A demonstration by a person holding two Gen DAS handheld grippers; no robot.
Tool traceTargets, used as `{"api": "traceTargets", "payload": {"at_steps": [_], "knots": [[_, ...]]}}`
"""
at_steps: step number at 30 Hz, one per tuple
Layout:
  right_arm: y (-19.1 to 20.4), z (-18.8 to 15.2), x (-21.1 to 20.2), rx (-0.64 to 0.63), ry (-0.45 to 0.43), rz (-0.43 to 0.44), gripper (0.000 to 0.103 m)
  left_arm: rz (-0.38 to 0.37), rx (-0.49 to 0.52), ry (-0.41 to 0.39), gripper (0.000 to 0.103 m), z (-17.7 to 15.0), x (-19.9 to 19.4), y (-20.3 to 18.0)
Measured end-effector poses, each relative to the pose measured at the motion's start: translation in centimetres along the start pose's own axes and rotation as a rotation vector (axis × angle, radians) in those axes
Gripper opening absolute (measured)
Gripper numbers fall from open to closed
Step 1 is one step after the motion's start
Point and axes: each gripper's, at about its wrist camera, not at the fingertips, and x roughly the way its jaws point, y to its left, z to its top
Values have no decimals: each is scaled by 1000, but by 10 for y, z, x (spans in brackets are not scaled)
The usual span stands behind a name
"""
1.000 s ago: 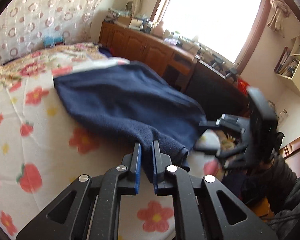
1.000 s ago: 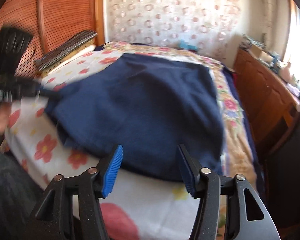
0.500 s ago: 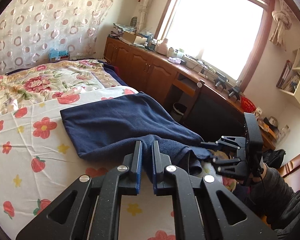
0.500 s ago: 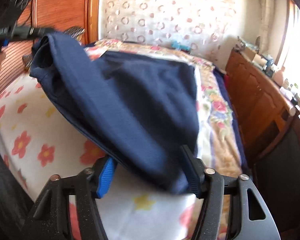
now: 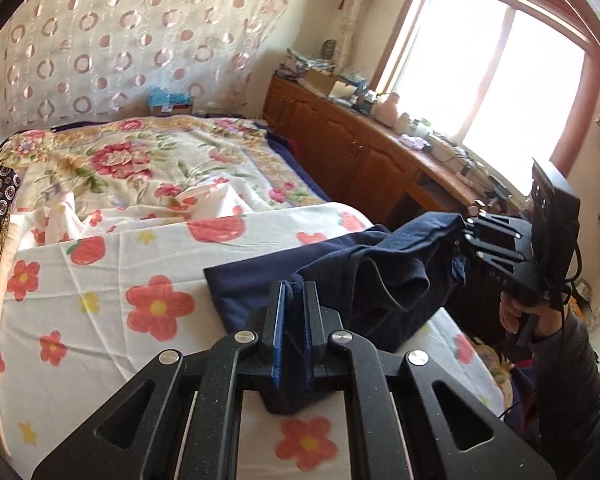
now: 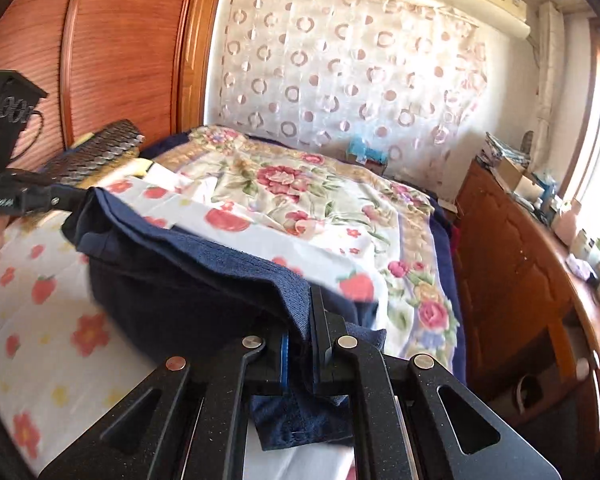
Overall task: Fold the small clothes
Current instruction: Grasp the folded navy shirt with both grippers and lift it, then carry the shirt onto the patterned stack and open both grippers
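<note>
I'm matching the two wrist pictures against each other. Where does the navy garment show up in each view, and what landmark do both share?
Left wrist: the navy garment runs from the bottom centre, pinched in the left gripper, up to the right gripper at right.
Right wrist: the garment fills the lower left and centre, pinched at the bottom centre.
Shared landmark: the circle-patterned curtain behind the bed.

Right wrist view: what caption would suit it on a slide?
Both handheld grippers, right gripper and left gripper, pinch a navy garment above the floral bedsheet.

r gripper [image 6: 303, 344] just closed on navy garment [image 6: 188, 280], l gripper [image 6: 66, 196] holds far corner
</note>
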Motion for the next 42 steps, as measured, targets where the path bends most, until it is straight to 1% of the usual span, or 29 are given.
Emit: {"api": "traceTargets", "payload": {"at_steps": [5,7,8,9,10,11,12,13,14,15,16,17,19,21,23,25,27,29,32,35,37,42], "knots": [[-9,13,60,41,76,44,8,25,-48,53,9,2,31,25],[-11,14,72,54,101,46,8,78,-39,56,11,2,36,31],[-19,21,76,63,115,49,13,75,-36,53,20,3,36,34],[-21,23,83,76,132,45,18,50,-36,44,32,4,34,36],[-24,28,88,87,144,39,21,46,-36,35,38,6,32,37],[-26,30,90,100,152,35,29,51,-32,28,45,7,30,37],[-27,39,85,113,153,30,41,59,-16,22,55,9,28,35],[-31,45,83,133,151,24,47,58,-1,23,59,10,28,34],[-32,48,78,151,146,15,54,49,11,27,65,11,29,32],[-35,54,80,163,143,5,55,43,16,35,68,11,32,32],[-37,57,78,167,140,-3,56,41,23,51,68,11,37,32],[-40,61,73,173,128,-19,58,41,26,62,68,10,42,32],[-41,65,74,174,100,-45,59,43,21,83,68,7,53,36],[-42,68,69,173,74,-98,59,47,13,107,68,5,64,40],[-42,66,64,172,81,-112,59,61,8,127,68,4,74,43],[-38,62,62,164,102,-92,59,67,8,141,68,3,80,46],[-35,53,60,172,122,-64,63,76,2,156,68,3,85,50],[-34,41,61,185,154,-48,64,80,-3,163,68,2,89,53],[-42,28,74,212,208,-36,65,62,-30,175,68,2,95,59],[-52,19,83,267,245,0,65,52,-46,181,68,0,97,60],[-57,16,89,298,255,26,65,50,-51,175,68,1,98,60],[-74,14,100,354,263,123,65,39,-63,171,68,4,100,59]]}}
